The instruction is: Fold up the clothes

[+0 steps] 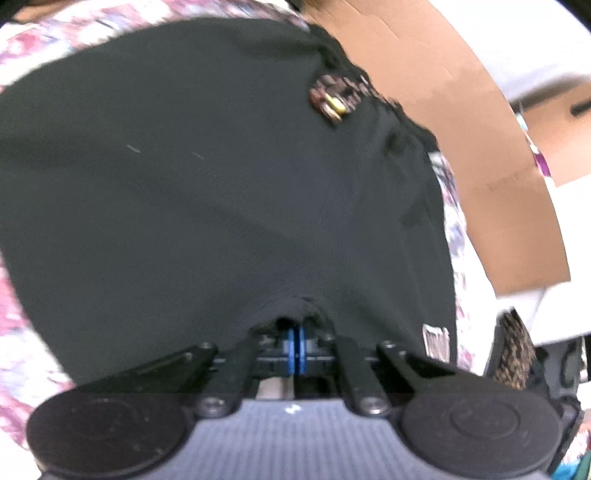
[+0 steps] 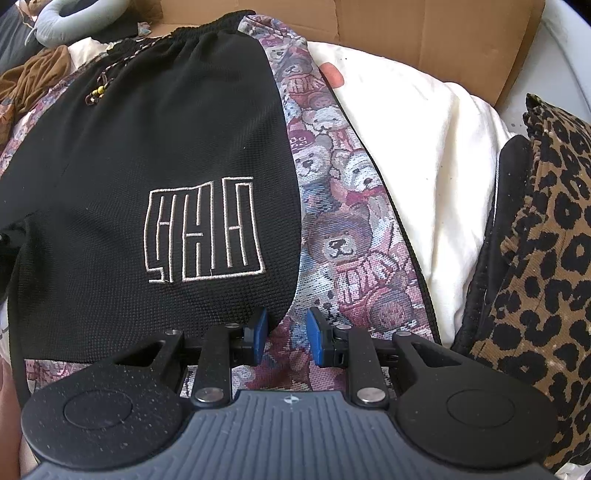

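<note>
Black mesh shorts (image 2: 147, 147) lie flat on a teddy-bear print blanket (image 2: 343, 221), waistband at the far end, with a beaded drawstring (image 2: 98, 92) and a white embroidered logo (image 2: 203, 229). In the left wrist view the shorts (image 1: 221, 184) fill most of the picture. My left gripper (image 1: 295, 332) is shut, its blue pads pinched on a bunched edge of the black fabric. My right gripper (image 2: 286, 328) hovers at the shorts' near right corner with its blue pads apart. The hem edge reaches just inside the left pad, but the pads do not press on it.
A cardboard box (image 2: 424, 29) stands behind the blanket. A white pillow (image 2: 406, 147) lies to the right, and a leopard-print cloth (image 2: 546, 221) further right. A brown garment (image 2: 37, 74) and a grey ring cushion (image 2: 74, 14) sit at the far left.
</note>
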Tool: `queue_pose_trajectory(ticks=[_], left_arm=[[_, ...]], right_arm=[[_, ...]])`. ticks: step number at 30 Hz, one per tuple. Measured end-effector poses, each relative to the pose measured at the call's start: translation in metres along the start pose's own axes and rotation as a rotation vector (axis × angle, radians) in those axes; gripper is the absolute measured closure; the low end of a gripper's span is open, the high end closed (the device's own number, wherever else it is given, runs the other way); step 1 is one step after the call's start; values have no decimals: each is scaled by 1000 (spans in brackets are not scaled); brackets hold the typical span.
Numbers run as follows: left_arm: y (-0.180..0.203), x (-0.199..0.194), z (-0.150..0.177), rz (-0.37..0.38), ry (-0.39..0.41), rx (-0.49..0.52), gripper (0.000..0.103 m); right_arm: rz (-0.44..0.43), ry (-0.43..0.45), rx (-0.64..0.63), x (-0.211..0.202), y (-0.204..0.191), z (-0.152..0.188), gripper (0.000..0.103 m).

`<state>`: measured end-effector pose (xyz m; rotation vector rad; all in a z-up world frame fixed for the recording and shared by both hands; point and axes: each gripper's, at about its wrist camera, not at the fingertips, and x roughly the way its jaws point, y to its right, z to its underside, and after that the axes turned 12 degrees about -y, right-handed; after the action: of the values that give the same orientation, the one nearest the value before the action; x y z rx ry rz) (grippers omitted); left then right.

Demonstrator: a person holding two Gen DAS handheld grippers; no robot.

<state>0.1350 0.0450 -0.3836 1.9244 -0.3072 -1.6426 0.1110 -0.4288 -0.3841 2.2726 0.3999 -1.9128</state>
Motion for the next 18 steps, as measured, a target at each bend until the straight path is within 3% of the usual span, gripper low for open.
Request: queue_pose_trajectory(ticks=[8, 14, 18], left_arm=[[18, 11, -5, 17, -16, 23, 100], [28, 7, -7, 75, -96, 49, 101], [39, -8, -11, 98, -94, 101, 97]], right_arm=[[7, 0, -3, 0, -1, 0, 74], [6, -29, -1, -8, -3, -7, 74], [-27, 19, 22, -28, 4, -13, 74]])
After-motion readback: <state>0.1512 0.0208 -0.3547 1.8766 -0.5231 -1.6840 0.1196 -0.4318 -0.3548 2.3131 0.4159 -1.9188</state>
